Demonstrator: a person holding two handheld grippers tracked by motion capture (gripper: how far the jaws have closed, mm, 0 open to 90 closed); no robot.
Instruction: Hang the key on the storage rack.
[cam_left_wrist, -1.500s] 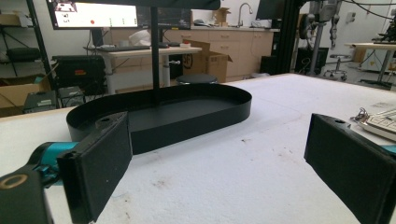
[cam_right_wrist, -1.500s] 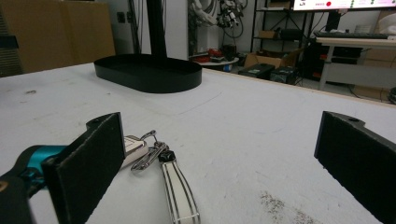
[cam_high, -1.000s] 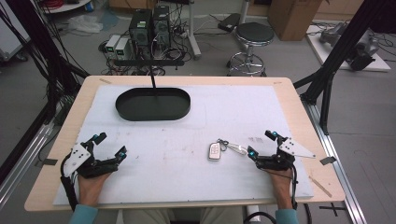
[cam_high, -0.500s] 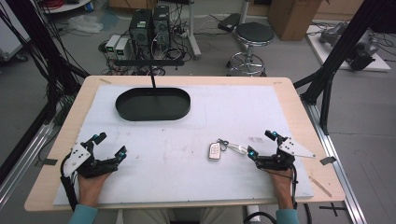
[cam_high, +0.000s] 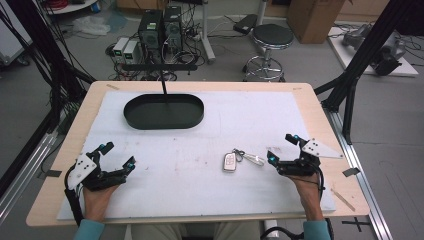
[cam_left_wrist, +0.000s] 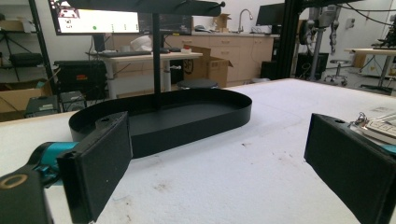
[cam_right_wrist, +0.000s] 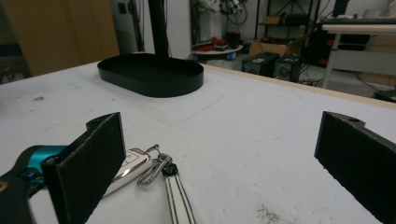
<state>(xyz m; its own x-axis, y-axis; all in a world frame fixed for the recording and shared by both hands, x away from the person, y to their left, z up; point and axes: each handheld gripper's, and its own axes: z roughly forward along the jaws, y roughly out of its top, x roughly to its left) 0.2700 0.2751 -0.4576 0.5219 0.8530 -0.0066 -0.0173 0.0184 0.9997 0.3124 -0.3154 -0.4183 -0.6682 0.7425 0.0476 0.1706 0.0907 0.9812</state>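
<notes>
We see the left gripper (cam_high: 116, 156) spread wide, holding nothing. The right gripper (cam_high: 281, 148) gapes equally empty, just beside the key fob (cam_high: 229, 161).

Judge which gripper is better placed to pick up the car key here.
The right gripper, likely. It rests open just beside the car key, whose key ring and strap point toward it. The left gripper, also open, sits across the white mat, much farther from the key.
</notes>
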